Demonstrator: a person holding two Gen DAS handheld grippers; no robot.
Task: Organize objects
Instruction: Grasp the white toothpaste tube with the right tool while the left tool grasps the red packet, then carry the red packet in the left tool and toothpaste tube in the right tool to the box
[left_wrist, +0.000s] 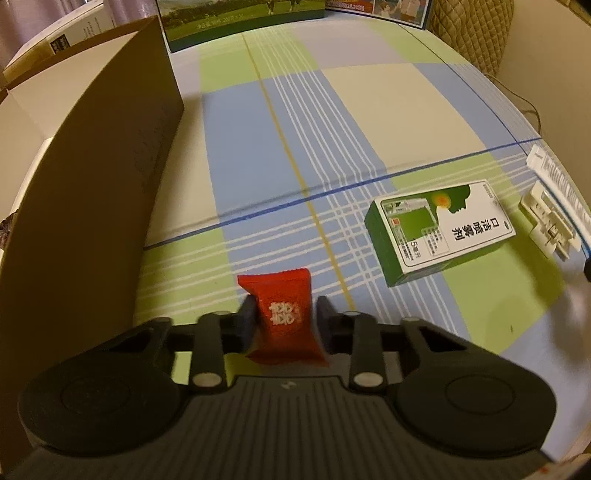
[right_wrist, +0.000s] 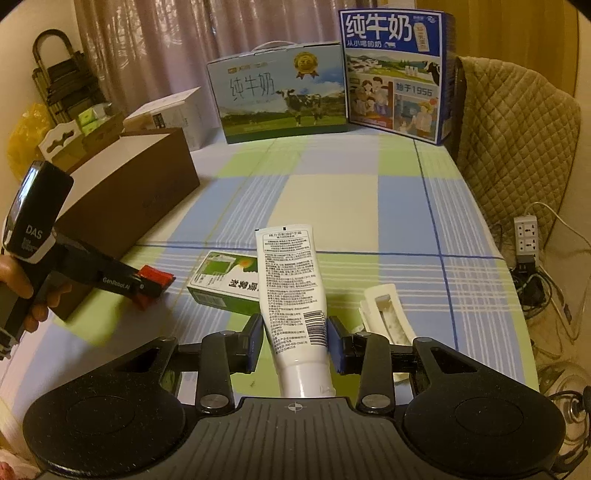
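Left wrist view: left gripper (left_wrist: 286, 317) clamped on red sachet (left_wrist: 284, 314), light and crushable, beside brown box (left_wrist: 92, 177); right gripper (right_wrist: 295, 341) clamped mid-body on soft white tube (right_wrist: 291, 295) nearby

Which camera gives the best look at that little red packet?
The left wrist view: the red packet sits close up between the left gripper fingers, its white emblem visible. The right wrist view shows only a small red end.

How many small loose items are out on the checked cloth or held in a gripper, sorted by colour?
Red: 1, candy packet held in the left gripper
White: 2, tube held in the right gripper; plastic holder
Green and white: 1, spray box
Total: 4
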